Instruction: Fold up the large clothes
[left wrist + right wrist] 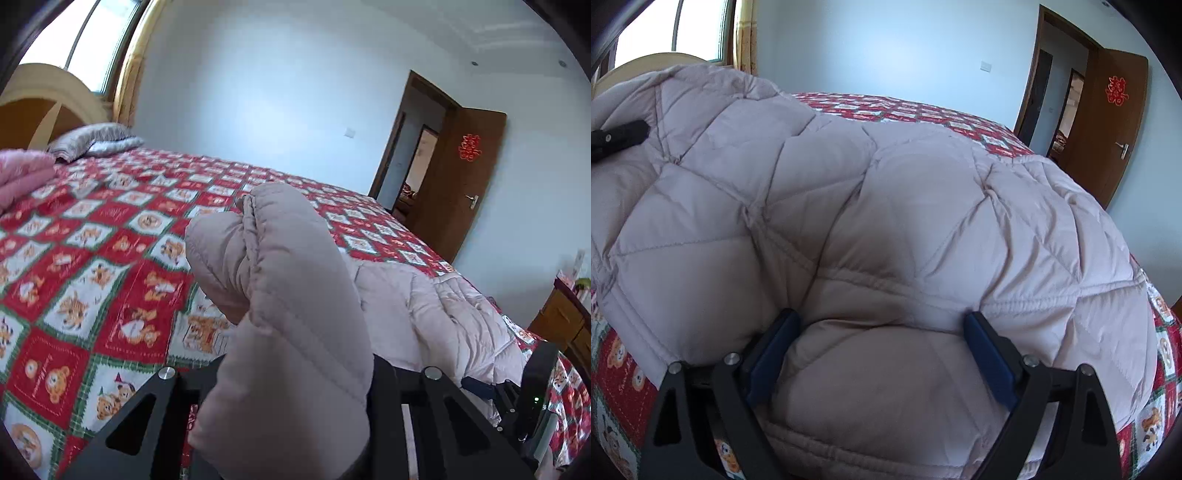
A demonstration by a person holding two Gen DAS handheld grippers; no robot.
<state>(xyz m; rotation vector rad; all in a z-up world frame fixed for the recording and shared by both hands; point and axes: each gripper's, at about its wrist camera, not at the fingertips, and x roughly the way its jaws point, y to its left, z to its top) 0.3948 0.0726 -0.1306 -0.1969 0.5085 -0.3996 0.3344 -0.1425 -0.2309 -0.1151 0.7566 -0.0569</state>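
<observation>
A pale pink quilted puffer coat (905, 192) lies spread on the bed. In the left wrist view a thick fold of the coat (280, 280) stands up out of my left gripper (291, 373), which is shut on it. The padding hides the left gripper's fingertips. In the right wrist view my right gripper (881, 328) is pushed against the coat's near edge. Its blue pads (775, 350) stand wide apart, open, with a bulge of the padding between them. The right gripper's black body (532, 387) shows low at the right of the left wrist view.
The bed sheet (110, 229) is a red, white and green bear print. A folded pink blanket (22, 173) and a grey pillow (96, 142) lie by the headboard. An open wooden door (469, 177) is beyond the bed. A wooden cabinet (565, 325) stands at the right.
</observation>
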